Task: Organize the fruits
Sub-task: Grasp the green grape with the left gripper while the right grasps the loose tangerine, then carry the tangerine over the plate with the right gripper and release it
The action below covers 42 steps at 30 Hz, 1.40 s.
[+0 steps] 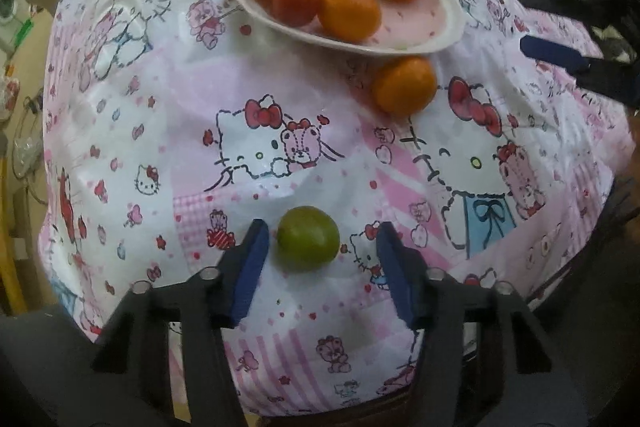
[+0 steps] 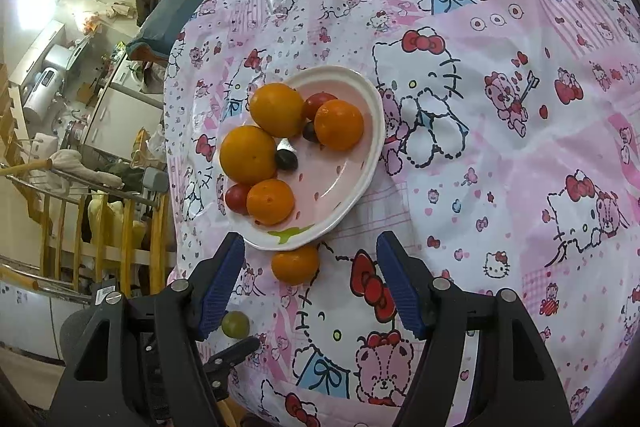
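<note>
The left gripper (image 1: 320, 247) is hanging over a green lime (image 1: 308, 238) on the table, its blue pads standing apart on either side of the fruit, a gap showing on each side and neither pad pressing it. The lime is sitting on the pink cartoon-cat tablecloth (image 1: 200, 99), well apart from the plate (image 1: 448, 31). The right gripper (image 2: 310, 279) is hovering with its jaws apart and nothing between them, pointing toward a lone orange (image 2: 295, 263) that is lying on the cloth just beside the plate's near rim. The white-rimmed pink plate is holding four oranges (image 2: 248, 155), two red cherry tomatoes (image 2: 237, 198) and two dark grapes (image 2: 286, 159). Beyond the table edge, wooden railings (image 2: 120, 227) and household clutter are showing.
</note>
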{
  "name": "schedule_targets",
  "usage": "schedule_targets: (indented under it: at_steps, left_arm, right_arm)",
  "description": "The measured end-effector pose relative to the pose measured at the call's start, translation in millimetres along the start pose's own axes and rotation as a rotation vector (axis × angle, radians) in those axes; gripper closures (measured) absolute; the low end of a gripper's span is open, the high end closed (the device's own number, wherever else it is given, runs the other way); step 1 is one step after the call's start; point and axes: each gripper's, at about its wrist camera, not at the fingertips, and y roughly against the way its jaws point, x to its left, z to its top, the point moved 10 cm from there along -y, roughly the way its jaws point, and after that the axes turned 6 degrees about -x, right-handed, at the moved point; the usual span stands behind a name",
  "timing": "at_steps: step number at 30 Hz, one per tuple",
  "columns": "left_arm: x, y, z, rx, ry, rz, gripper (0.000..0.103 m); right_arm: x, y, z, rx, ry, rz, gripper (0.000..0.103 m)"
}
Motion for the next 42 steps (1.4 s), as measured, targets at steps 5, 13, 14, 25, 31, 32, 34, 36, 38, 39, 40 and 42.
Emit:
schedule_targets:
  at_steps: [5, 13, 14, 25, 31, 32, 34, 36, 38, 39, 40, 42]
  left_arm:
    - [4, 1, 2, -0.006, 0.032, 0.011, 0.077]
    - [22, 34, 15, -0.110, 0.077, 0.022, 0.078]
    - [25, 38, 19, -0.129, 0.084, 0.029, 0.078]
    - [45, 37, 38, -0.174, 0.155, 0.043, 0.078]
    - [53, 36, 34, -0.166, 0.183, 0.042, 0.078]
    - [54, 35, 34, -0.165, 0.184, 0.042, 0.078]
    - [54, 36, 34, -0.167, 0.186, 0.044, 0.078]
    - [53, 37, 35, -0.172, 0.187, 0.047, 0.078]
    - [53, 38, 37, -0.177, 0.188, 0.051, 0.078]
    - [53, 38, 38, -0.177, 0.188, 0.052, 0.078]
    - [52, 37, 38, -0.178, 0.188, 0.052, 0.078]
    - [49, 36, 39, -0.176, 0.184, 0.049, 0.078]
  right_arm:
    - [0, -7, -4, 0.020, 0.003, -0.007, 0.032]
    - [19, -37, -30, 0.111, 0.099, -0.033, 0.032]
    - [22, -44, -35, 0.126, 0.129, -0.045, 0.032]
    - [34, -94, -55, 0.181, 0.347, -0.129, 0.042]
    - [30, -94, -52, 0.170, 0.370, -0.153, 0.059]
    - [30, -93, -52, 0.174, 0.375, -0.155, 0.059]
    - [29, -89, -53, 0.176, 0.377, -0.157, 0.059]
    - [29, -86, -55, 0.183, 0.362, -0.142, 0.059]
    - [29, -81, -57, 0.183, 0.359, -0.134, 0.059]
    - [29, -77, -58, 0.183, 0.356, -0.131, 0.059]
    - [28, -74, -58, 0.182, 0.349, -0.124, 0.059]
    - [26, -66, -58, 0.175, 0.328, -0.113, 0.059]
